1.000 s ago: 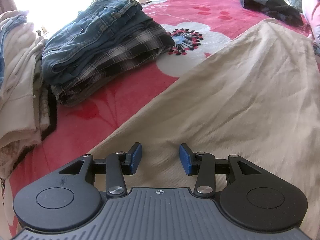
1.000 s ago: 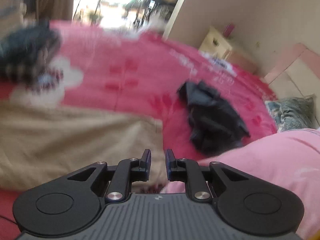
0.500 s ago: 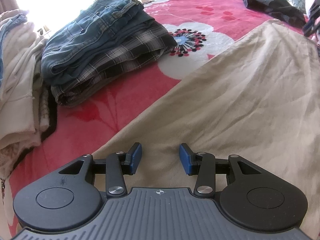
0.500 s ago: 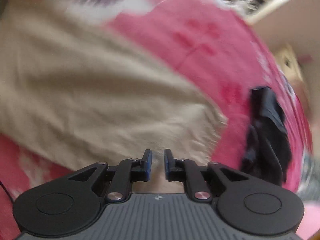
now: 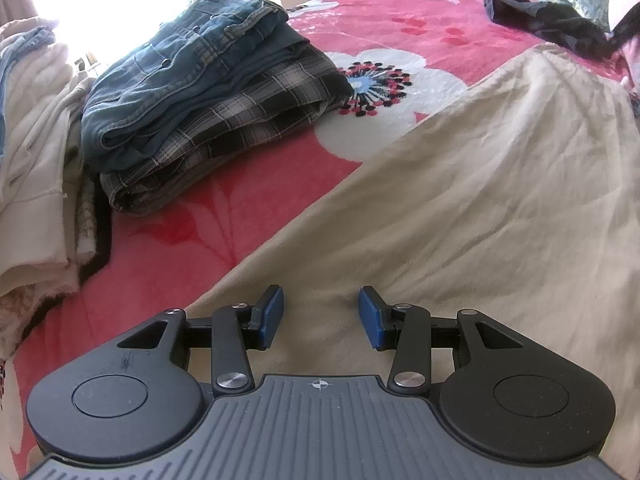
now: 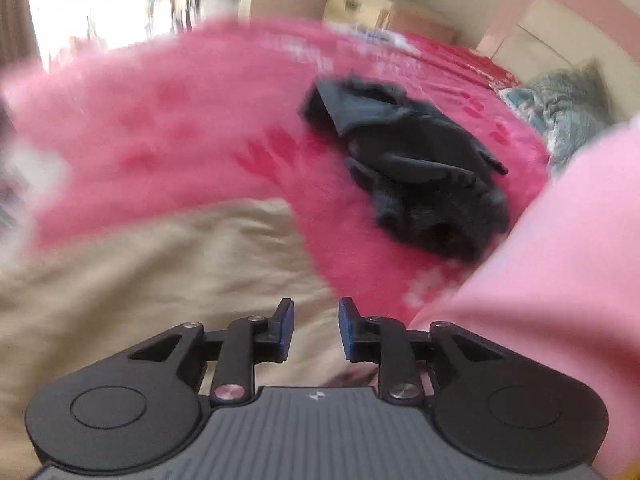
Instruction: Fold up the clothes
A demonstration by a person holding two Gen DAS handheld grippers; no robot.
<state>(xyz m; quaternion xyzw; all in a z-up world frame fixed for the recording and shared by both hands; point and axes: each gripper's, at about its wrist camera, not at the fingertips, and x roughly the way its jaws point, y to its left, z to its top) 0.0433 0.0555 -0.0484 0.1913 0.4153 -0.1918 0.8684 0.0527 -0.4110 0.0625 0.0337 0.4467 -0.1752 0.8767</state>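
Beige garment [image 5: 460, 184] lies flat on the bed [image 5: 420, 20], long axis running away up-right. My left gripper [image 5: 320, 316] hangs over its near edge, jaws apart, empty. My right gripper [image 6: 316, 330] is at the far corner, jaws just opened, nothing between.

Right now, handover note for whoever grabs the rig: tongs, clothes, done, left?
Left tongs: open, nothing gripped, over the near edge of the beige garment.
Right tongs: jaws have just been opening, nothing between them, over the beige garment's other edge.
Beige garment lies spread on the pink floral bedspread, not yet folded small.
Done: folded stack of denim and plaid items beside it.
Left: fold the beige garment; the black garment is still crumpled farther up the bed.
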